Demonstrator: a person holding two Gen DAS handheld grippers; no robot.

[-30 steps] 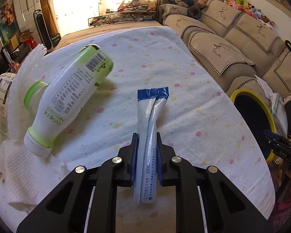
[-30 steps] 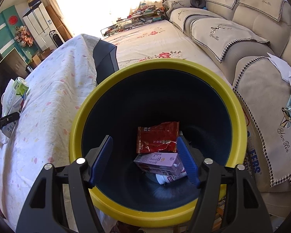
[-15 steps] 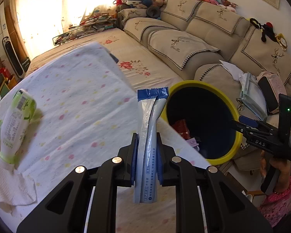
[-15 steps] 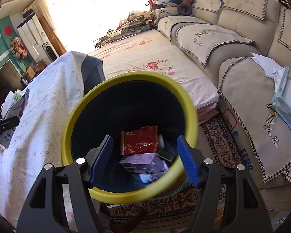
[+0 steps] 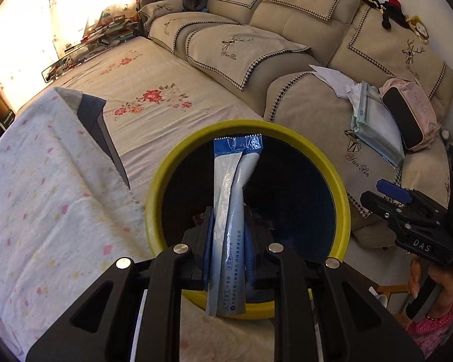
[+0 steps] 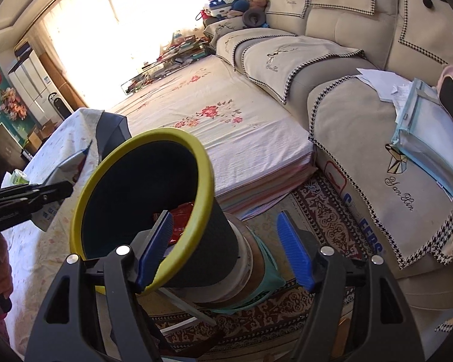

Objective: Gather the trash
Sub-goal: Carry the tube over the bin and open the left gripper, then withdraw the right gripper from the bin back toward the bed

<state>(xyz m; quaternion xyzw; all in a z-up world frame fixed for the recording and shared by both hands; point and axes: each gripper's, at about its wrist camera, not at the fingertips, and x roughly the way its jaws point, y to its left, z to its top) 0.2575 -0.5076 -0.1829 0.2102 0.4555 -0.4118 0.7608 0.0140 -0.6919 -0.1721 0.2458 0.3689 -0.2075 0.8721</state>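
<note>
- My left gripper [image 5: 228, 238] is clamped on a blue-and-white wrapper [image 5: 231, 211], which stands upright between the blue pads, its blue crimped end pointing toward 12 o'clock.
- Seen from the left wrist, the wrapper sits in front of the dark mouth of the yellow-rimmed bin [image 5: 338, 181]; the bin's rim circles it from 9 o'clock round to 3 o'clock.
- At 9 o'clock of the bin lies the counter [image 5: 45, 196], covered with a white cloth dotted in pink and yellow.
- My right gripper [image 6: 223, 247] is spread wide and grasps nothing; it also shows at 3 o'clock in the left wrist view.
- In the right wrist view the bin [image 6: 202, 181] stands at 10 o'clock, its rim passing just behind my left blue pad [image 6: 155, 247], while the right pad hangs over the patterned rug [image 6: 326, 220].
- A red packet [image 6: 181, 220] lies inside the bin.
- A beige sofa [image 5: 256, 51] fills 12 to 3 o'clock, with a floral-print bed [image 5: 154, 90] between it and the counter.
</note>
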